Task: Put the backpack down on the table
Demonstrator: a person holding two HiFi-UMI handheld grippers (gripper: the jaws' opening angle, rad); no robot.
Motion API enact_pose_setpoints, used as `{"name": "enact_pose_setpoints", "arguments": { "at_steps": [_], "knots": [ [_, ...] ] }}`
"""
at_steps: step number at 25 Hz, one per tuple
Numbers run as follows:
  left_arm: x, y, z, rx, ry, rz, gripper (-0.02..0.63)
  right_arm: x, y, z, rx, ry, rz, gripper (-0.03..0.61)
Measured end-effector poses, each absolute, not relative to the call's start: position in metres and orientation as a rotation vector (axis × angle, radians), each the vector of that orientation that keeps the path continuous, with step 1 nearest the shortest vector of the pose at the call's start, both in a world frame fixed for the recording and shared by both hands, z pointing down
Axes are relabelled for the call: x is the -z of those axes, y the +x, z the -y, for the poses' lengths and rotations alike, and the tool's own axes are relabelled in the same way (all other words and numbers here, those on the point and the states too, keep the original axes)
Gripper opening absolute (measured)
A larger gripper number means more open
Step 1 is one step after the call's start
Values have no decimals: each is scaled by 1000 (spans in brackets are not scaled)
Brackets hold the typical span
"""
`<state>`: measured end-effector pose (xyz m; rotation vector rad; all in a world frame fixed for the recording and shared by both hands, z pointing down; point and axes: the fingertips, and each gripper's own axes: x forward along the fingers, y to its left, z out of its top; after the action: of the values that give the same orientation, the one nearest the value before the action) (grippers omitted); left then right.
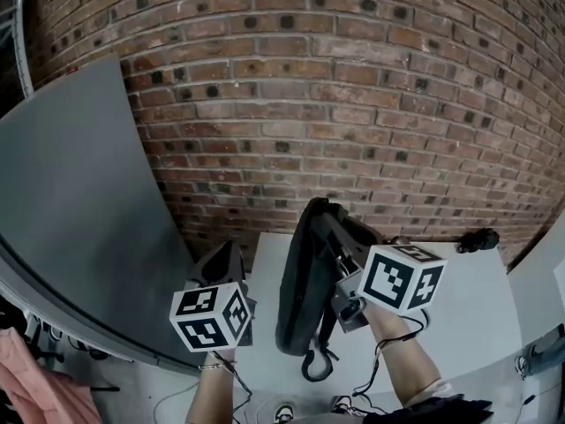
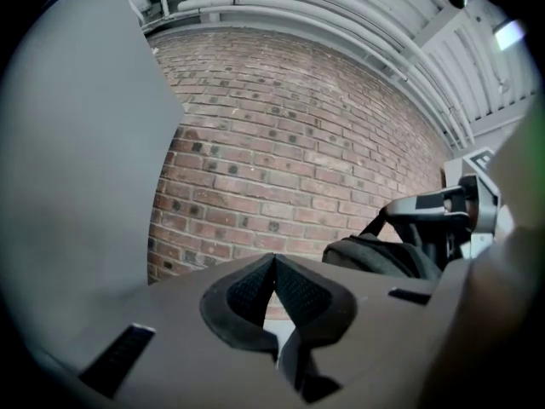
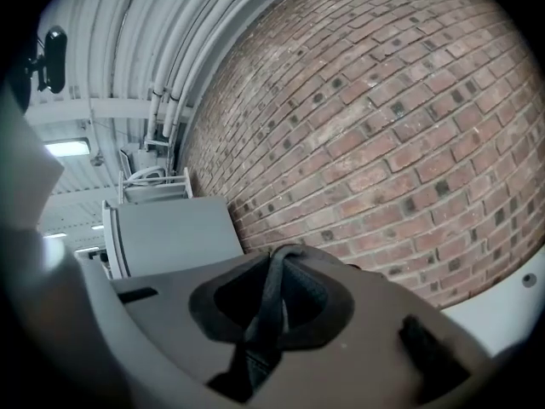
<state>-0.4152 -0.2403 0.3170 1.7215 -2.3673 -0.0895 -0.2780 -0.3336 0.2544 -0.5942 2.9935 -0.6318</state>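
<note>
A black backpack (image 1: 305, 281) hangs upright by its top strap over the near left part of the white table (image 1: 468, 307). My right gripper (image 1: 342, 232) is shut on that strap (image 3: 271, 305), which runs between its pads in the right gripper view. Whether the pack's bottom touches the table I cannot tell. My left gripper (image 1: 225, 256) is to the left of the pack, apart from it. Its pads (image 2: 294, 292) meet with nothing between them. The left gripper view shows the backpack (image 2: 375, 256) at the right, below the right gripper (image 2: 443, 210).
A brick wall (image 1: 353, 104) stands right behind the table. A large grey panel (image 1: 79, 219) leans at the left. A small black object (image 1: 478, 238) lies at the table's far right edge. Pink cloth (image 1: 35, 387) and cables are on the floor at the lower left.
</note>
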Motion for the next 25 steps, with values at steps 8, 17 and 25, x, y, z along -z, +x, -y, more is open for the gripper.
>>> {"name": "enact_pose_setpoints", "arguments": {
  "at_steps": [8, 17, 25],
  "knots": [
    [-342, -386, 268, 63, 1749, 2287, 12, -267, -263, 352, 600, -607, -3080, 52],
    [-349, -348, 286, 51, 1800, 2234, 12, -280, -229, 363, 587, -662, -3089, 52],
    [-347, -324, 293, 41, 1841, 2209, 12, -290, -199, 368, 528, -777, -3112, 52]
  ]
}}
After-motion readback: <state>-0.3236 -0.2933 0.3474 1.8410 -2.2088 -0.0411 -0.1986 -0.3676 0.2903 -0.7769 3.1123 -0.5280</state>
